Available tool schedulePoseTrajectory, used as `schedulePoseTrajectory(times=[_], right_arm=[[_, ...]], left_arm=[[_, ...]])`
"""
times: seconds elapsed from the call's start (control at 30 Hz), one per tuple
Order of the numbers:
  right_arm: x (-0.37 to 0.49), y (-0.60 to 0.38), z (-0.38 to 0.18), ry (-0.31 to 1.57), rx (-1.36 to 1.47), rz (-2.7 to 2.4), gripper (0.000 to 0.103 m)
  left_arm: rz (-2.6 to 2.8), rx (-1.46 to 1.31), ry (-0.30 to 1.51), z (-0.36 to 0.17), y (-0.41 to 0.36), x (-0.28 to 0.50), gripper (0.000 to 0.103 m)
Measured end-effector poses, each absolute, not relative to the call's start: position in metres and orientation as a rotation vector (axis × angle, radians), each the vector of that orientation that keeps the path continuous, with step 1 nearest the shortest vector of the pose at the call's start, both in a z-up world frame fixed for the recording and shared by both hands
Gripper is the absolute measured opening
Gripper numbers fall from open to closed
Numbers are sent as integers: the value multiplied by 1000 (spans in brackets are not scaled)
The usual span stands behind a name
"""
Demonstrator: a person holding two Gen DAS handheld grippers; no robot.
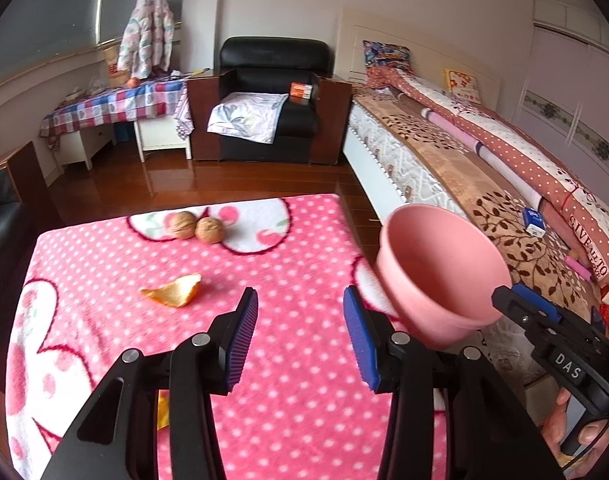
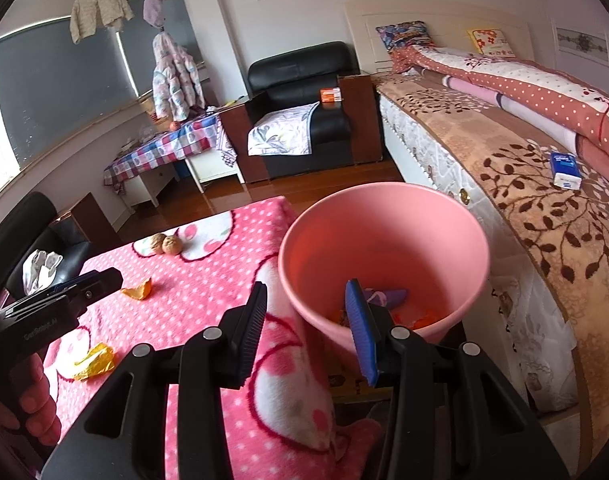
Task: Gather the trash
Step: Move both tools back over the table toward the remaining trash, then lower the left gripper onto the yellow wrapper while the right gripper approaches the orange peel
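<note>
A pink bin (image 2: 384, 256) stands off the table's right edge, also in the left wrist view (image 1: 436, 272); it holds purple and orange scraps (image 2: 388, 300). An orange peel (image 1: 174, 290) lies on the pink dotted blanket (image 1: 296, 360), also in the right wrist view (image 2: 138, 289). A yellow wrapper (image 2: 94, 362) lies nearer the front left. My left gripper (image 1: 300, 336) is open and empty above the blanket, to the right of and nearer than the peel. My right gripper (image 2: 306, 330) is open and empty at the bin's near rim, its right finger (image 2: 360, 332) over the rim.
Two walnuts (image 1: 196, 227) sit at the table's far side. A bed (image 1: 484, 184) runs along the right, with a blue box (image 1: 533, 221) on it. A black armchair (image 1: 272, 100) and a checked side table (image 1: 116, 104) stand beyond on the wooden floor.
</note>
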State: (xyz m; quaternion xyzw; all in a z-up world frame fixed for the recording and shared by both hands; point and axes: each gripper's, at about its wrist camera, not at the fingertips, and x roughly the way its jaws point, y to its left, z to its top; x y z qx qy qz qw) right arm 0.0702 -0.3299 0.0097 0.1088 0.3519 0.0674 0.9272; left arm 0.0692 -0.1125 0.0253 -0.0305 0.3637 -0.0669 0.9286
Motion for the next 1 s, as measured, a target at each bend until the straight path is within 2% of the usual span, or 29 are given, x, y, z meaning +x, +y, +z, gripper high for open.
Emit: schedulePoseTrajectory(times=[0.83, 0.9, 1.0], right_arm=[[62, -281, 2, 798, 187, 262, 42], [61, -278, 0, 811, 190, 272, 42], [61, -272, -2, 825, 189, 288, 42]], left_arm=[[-25, -76, 748, 14, -31, 23, 44], [-19, -76, 750, 13, -27, 19, 48], [-7, -78, 755, 10, -19, 13, 49]])
